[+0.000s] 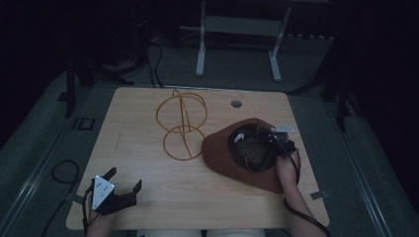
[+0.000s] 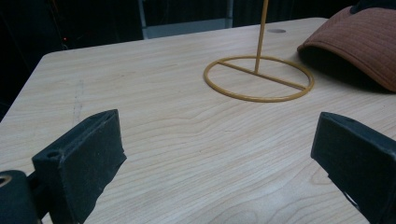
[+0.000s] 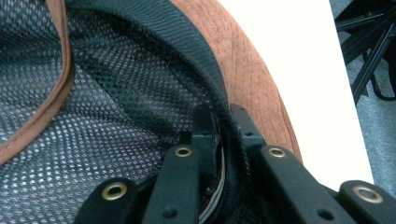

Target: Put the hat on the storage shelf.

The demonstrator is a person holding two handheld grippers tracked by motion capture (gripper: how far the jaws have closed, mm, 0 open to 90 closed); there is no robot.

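A brown hat (image 1: 220,150) lies upside down on the right half of the wooden table (image 1: 163,197), its dark mesh lining (image 3: 116,93) facing up. My right gripper (image 1: 274,138) reaches into the hat's far right side. In the right gripper view its jaws (image 3: 222,114) are shut on the hat's black inner band, with the brown brim (image 3: 252,70) outside. A yellow wire hat stand (image 1: 180,123) stands just left of the hat (image 2: 359,42); its base ring and pole (image 2: 260,42) show ahead of my left gripper (image 2: 219,135). The left gripper (image 1: 125,178) rests open near the front left corner, holding nothing.
A round cable hole (image 1: 236,103) sits near the table's back edge. Behind the table stands a white metal frame (image 1: 237,24) on the floor. A black cable loop (image 1: 64,170) lies on the floor to the left. Bare wood lies between the left gripper and the stand.
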